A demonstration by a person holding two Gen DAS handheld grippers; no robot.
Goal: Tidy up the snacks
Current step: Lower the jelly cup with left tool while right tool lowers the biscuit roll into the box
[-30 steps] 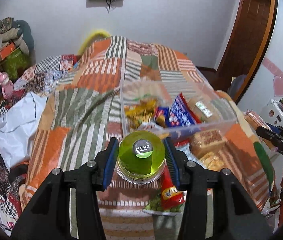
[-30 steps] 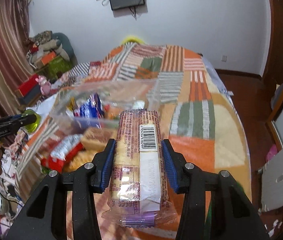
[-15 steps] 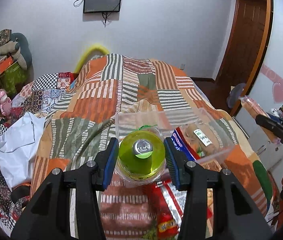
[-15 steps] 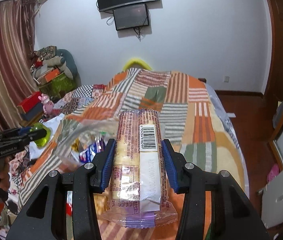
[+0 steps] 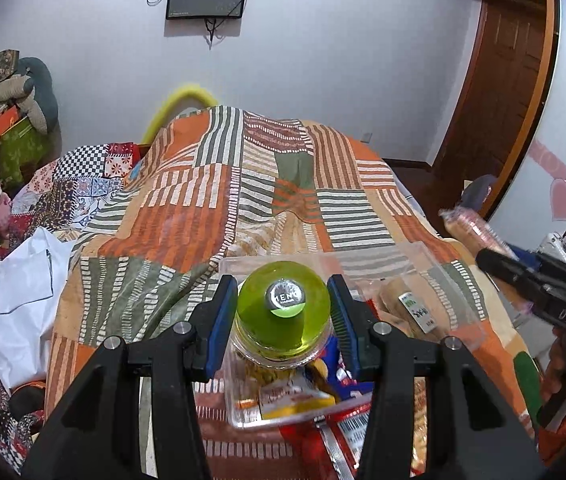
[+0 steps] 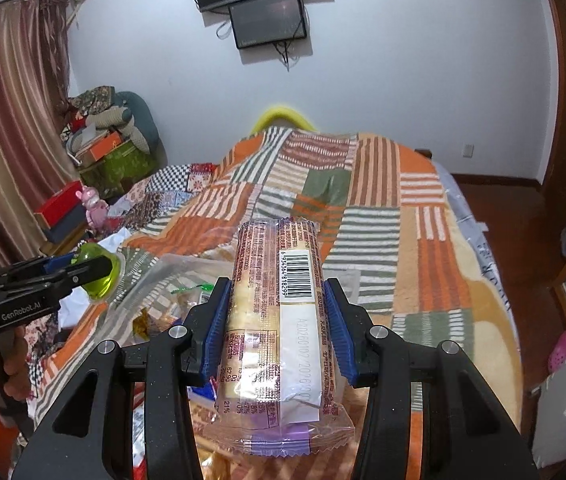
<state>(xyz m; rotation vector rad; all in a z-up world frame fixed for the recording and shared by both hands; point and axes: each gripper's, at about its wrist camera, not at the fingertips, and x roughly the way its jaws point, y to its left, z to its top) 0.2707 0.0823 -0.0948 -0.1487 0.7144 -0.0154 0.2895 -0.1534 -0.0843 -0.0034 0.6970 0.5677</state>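
Left hand-held gripper [image 5: 283,316] is clamped on a green jelly cup [image 5: 283,312], a smooth glossy dome in clear plastic with a round foil label on top, ribbed blue pads pressed to both sides. It hangs right over the clear plastic bin [image 5: 443,280], which is see-through, boxy, and already holds crinkly snack packets [image 5: 295,396]. The right hand-held gripper [image 6: 279,332] squeezes a long biscuit pack [image 6: 279,320], a shiny transparent wrapper with a barcode and a purple crimped end, held up above the bed near the bin. Everything sits on a bed under a patchwork quilt [image 5: 211,200] of orange, green and striped blocks. White walls, a wall-mounted screen [image 6: 267,20], striped curtain [image 6: 7,120], wooden door [image 5: 499,92].
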